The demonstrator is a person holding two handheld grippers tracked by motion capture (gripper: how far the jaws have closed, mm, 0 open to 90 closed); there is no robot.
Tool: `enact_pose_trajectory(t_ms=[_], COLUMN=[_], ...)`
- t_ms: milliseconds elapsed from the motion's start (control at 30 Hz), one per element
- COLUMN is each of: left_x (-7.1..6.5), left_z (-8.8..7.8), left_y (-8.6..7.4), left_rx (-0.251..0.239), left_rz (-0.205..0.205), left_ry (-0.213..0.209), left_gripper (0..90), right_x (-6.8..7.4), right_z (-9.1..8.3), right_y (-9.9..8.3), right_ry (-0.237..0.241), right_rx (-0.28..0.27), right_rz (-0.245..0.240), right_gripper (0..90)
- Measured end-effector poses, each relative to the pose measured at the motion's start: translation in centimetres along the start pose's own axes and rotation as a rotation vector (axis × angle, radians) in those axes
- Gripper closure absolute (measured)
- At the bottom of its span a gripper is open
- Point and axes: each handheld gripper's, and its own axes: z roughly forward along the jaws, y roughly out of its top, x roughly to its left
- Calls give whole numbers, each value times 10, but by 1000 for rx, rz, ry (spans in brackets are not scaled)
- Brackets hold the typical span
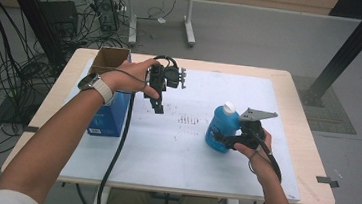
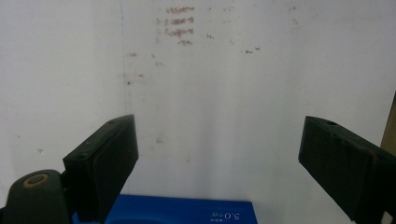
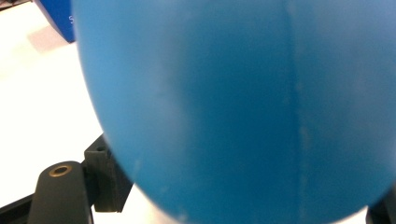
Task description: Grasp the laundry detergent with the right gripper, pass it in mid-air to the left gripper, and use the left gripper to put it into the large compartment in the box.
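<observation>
Right gripper (image 1: 226,139) clamps blue bottle (image 1: 219,128) (left gripper (image 2: 219,163) wide, empty)

Overhead looks down; right gripper view perhaps touching bottle (image 3: 243,107).

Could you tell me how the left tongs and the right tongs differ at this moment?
The left tongs stand open with nothing between them, near the blue box; the right tongs clasp the upright blue bottle. The right tongs carry a grey plate; the left show none. Both are black.
</observation>
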Motion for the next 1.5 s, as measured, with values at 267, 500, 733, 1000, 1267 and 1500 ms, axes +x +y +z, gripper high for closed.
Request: enact_pose_trajectory(t_ms=[267,500,733,1000,1267,1500], left_x=[0,0,0,0,0,0], left_z=[1,1,1,1,1,2], left_y=[0,1,1,-1,0,-1], left_rx=[1,3,1,0,1,0], left_rz=[-3,-1,-2,-4,-3,-5], left_ry=[-2,-2,-2,-2,-2,-5], left_gripper=[123,123,123,123,123,123], right_x=[0,1,1,2,2,2], right_z=[1,2,3,4,5,5], right_y=[0,1,1,2,1,-1], right_ry=[1,0,1,1,1,-1], right_rx=[1,-3,-10,-12,-23,-24], right_rz=[-5,-8,-11,-17,-18,-21], right_gripper=[205,211,222,233,248,257])
